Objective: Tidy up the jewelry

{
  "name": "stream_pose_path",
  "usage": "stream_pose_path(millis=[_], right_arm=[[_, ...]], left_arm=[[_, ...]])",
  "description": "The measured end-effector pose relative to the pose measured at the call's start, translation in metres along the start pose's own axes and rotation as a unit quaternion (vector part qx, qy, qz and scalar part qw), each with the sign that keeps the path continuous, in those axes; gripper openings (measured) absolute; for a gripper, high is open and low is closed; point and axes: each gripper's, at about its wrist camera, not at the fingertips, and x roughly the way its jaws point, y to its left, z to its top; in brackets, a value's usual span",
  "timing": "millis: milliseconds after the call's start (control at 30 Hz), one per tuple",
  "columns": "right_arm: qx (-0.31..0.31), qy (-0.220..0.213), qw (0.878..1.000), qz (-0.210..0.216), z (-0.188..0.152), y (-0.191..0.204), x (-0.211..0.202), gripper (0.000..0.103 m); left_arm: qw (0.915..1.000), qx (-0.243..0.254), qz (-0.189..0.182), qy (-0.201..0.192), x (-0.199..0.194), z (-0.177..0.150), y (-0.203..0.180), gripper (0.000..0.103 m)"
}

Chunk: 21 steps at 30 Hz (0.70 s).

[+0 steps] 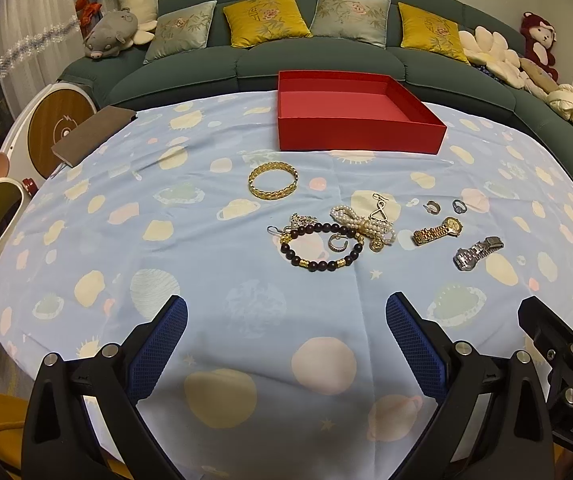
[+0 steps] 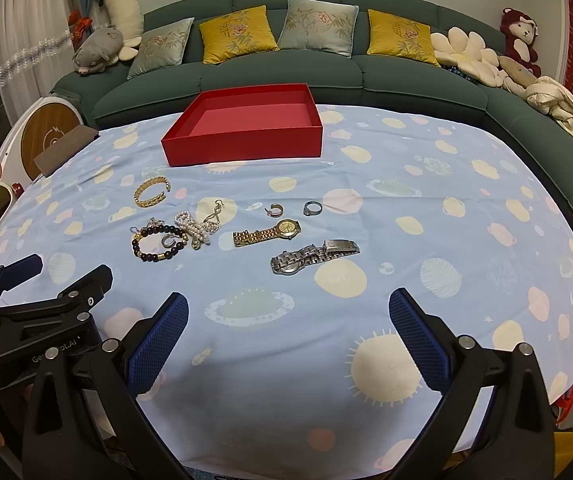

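Red box (image 2: pixel 246 128) sits bare; left gripper (image 1: pixel 286 340), tagged "13 14", and right gripper (image 2: pixel 288 340) spread their jaws.

Home living room, green sofa (image 2: pixel 326 68) with 4 embroidered cushions (image 2: pixel 238 34), plush toys (image 2: pixel 520 40), cloth-covered table (image 2: pixel 406 220)

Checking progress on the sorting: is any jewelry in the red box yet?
No, the red box shows only its bare floor, while the watches, bracelets and rings all lie on the cloth in front of it.
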Motion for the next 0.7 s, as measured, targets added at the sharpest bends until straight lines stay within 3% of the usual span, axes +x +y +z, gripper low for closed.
stream_pose_path(millis=[700], right_arm=[[0.0,-0.002,1.0,0.001,0.0003,0.0009,-0.0013,0.098]], left_arm=[[0.9999,0.008,0.0,-0.008,-0.0035,-0.0006,-0.0033,0.098]])
